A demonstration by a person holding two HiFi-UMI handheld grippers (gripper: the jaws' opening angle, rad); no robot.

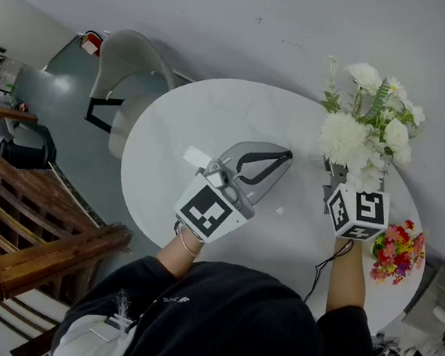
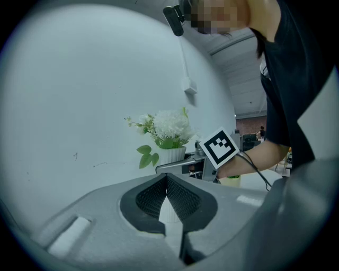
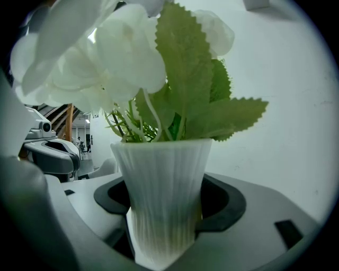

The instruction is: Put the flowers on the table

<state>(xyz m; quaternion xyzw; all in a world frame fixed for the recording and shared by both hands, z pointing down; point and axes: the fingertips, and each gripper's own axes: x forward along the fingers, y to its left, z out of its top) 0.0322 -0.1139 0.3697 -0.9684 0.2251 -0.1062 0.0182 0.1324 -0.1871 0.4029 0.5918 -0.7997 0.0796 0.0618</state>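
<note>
Right gripper view, right gripper (image 3: 165,225) fingers grasping vase (image 3: 161,174) of flowers (image 3: 90,58), left gripper (image 2: 167,181) fingers clenched, empty, above bench (image 1: 165,121)

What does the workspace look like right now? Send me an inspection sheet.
Surface: round white table, mostly bare.
Job's things: white flowers in a ribbed white vase, held at the table's far right side; cannot tell if the vase touches the table.
Clutter: colourful flowers at the table's right edge; a small white speck mid-table.
Grippers: left gripper shut and empty, over the table's middle; right gripper shut on the vase.
Cables: black cable runs back from the right gripper beside the forearm.
Surroundings: grey chair beyond the table; wooden railing at left.
</note>
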